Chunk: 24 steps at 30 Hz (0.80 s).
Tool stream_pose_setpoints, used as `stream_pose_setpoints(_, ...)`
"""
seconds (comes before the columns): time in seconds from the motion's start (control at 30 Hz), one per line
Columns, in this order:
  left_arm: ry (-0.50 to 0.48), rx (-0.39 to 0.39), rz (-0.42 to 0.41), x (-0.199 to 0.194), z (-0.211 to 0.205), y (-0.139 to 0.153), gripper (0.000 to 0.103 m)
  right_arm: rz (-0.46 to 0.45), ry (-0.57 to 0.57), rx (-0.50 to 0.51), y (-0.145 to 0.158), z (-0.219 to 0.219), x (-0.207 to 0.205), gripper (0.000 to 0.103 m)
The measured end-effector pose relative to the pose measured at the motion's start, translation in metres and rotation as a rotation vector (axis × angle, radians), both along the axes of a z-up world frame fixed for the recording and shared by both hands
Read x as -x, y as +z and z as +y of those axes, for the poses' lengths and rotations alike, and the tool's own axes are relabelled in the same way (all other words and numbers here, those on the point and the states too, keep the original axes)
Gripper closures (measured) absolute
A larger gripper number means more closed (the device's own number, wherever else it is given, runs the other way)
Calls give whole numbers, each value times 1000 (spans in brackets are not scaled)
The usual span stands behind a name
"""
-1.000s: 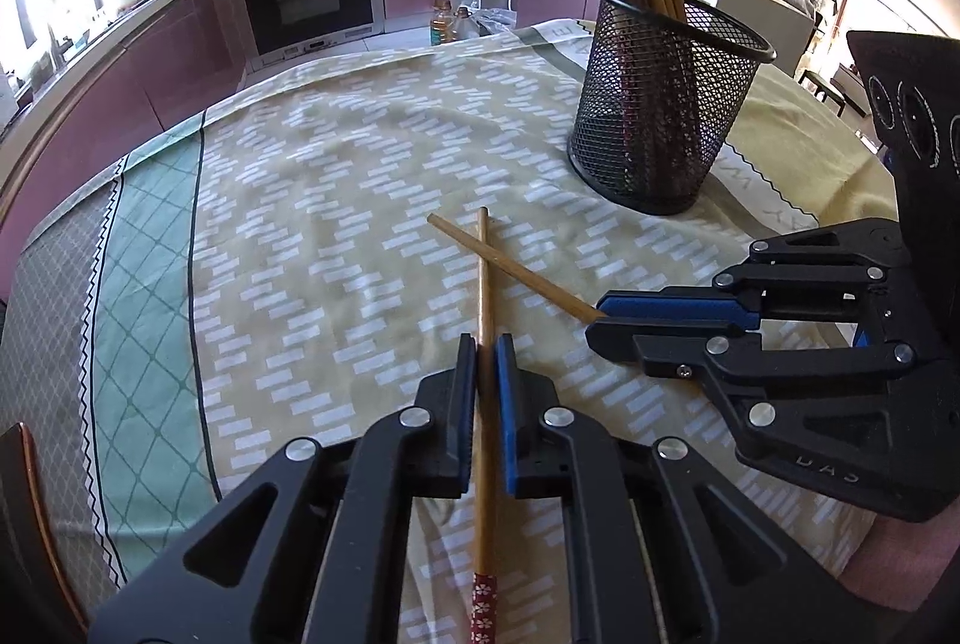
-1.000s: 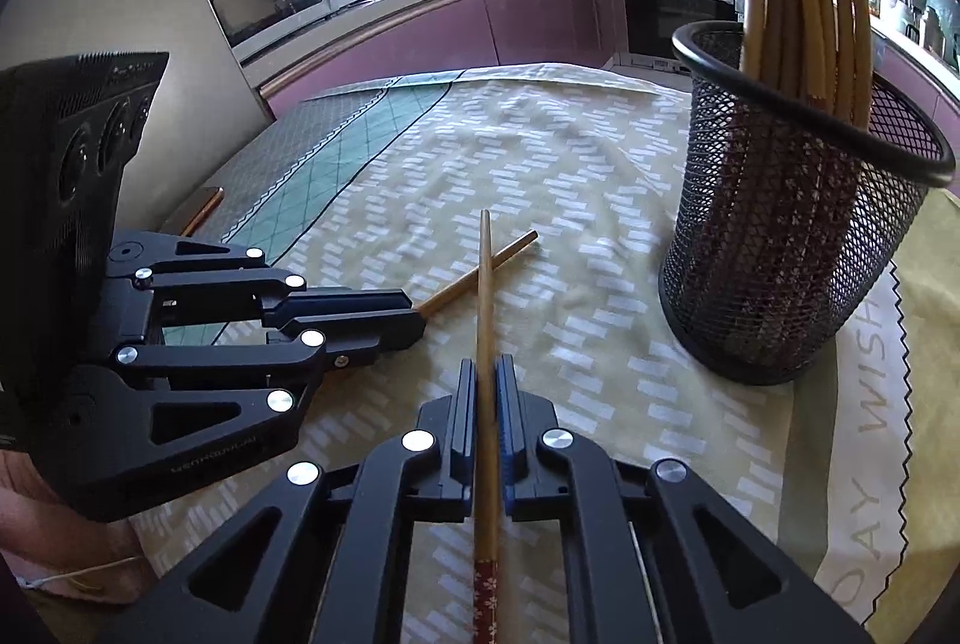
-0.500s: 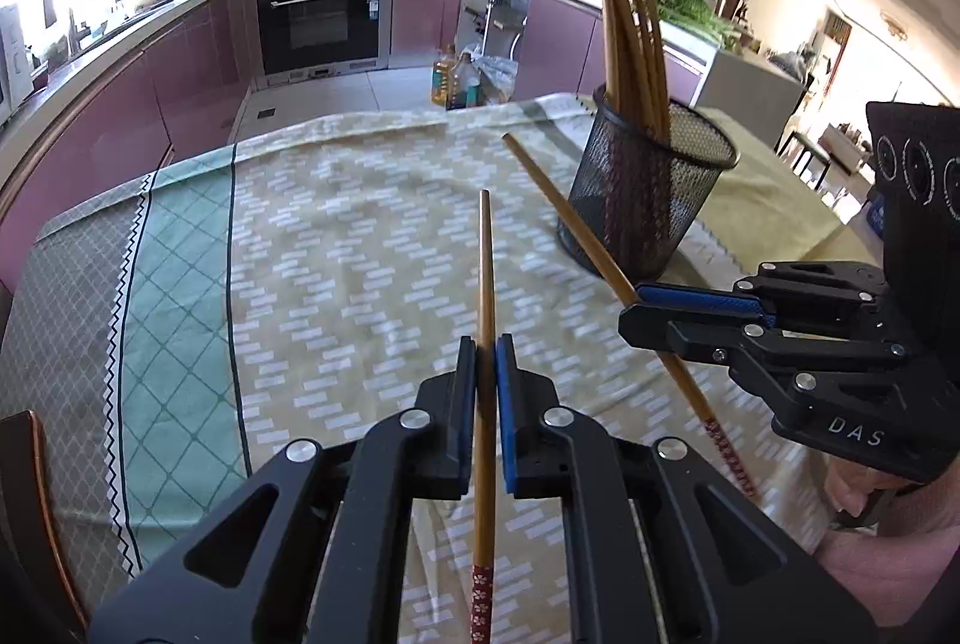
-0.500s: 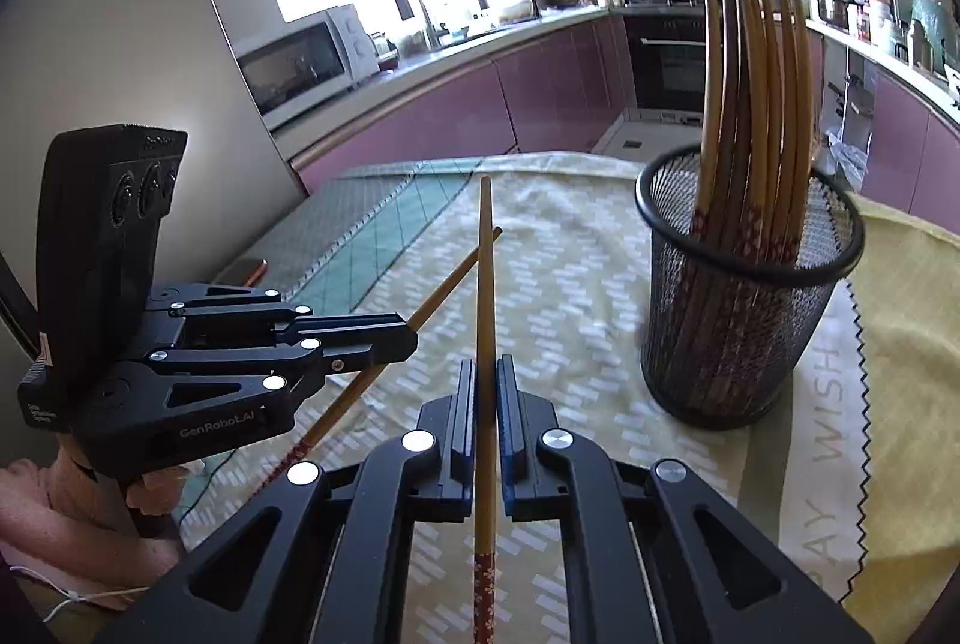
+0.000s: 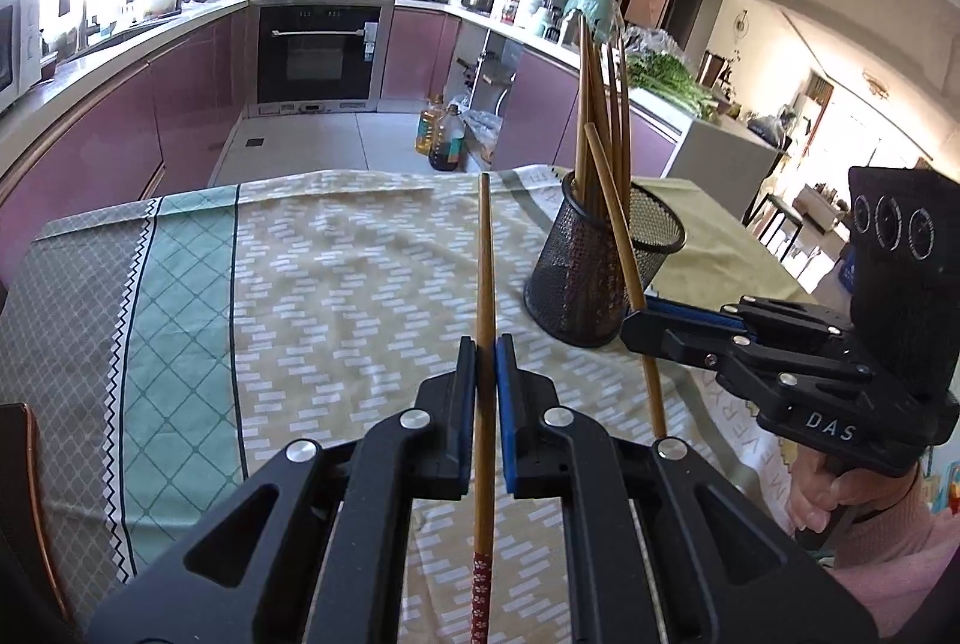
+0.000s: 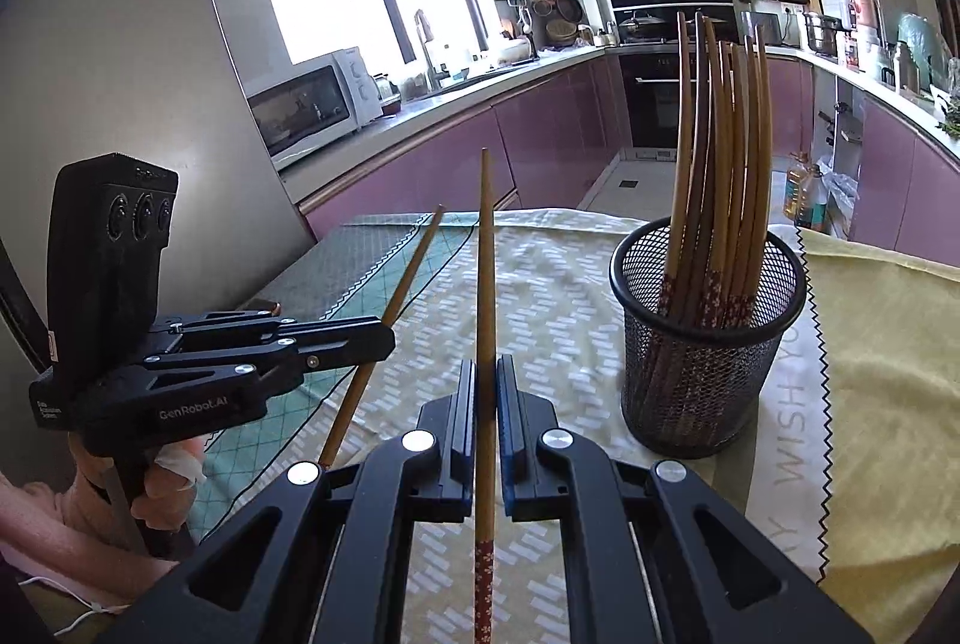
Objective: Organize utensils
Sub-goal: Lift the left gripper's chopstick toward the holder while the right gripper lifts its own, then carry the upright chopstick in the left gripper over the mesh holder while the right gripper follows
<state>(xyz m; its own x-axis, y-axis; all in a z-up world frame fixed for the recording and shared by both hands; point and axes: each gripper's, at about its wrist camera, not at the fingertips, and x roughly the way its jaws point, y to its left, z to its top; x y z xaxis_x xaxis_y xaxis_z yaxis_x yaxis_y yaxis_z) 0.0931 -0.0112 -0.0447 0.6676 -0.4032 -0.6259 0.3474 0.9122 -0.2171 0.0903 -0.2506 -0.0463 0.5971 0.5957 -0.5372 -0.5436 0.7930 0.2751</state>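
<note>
chopstick (image 5: 485, 320) pinched in left gripper (image 5: 486, 392), another (image 6: 487, 308) in right gripper (image 6: 487, 392); long tips probably snag mesh holder (image 6: 708, 380) rim, tipping it.

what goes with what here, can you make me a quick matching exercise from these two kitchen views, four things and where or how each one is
Things:
1. left gripper
2. right gripper
3. mesh cup
4. microwave

Places or states:
A. on the counter under the window
B. standing on the tablecloth, full of upright chopsticks
C. shut on a chopstick, with the mesh cup off to its right
D. shut on a chopstick, with the other gripper off to its left

Pairs: 1-C, 2-D, 3-B, 4-A
</note>
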Motion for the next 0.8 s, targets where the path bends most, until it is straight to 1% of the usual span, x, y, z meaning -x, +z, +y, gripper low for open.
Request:
stream_pose_setpoints(0.53,-22,58,-40,6,4,14,96,-45,-21,-21,10,-10,6,97)
stream_pose_setpoints(0.8,-34,62,-48,9,3,18,96,-58,-33,-25,13,-11,8,97)
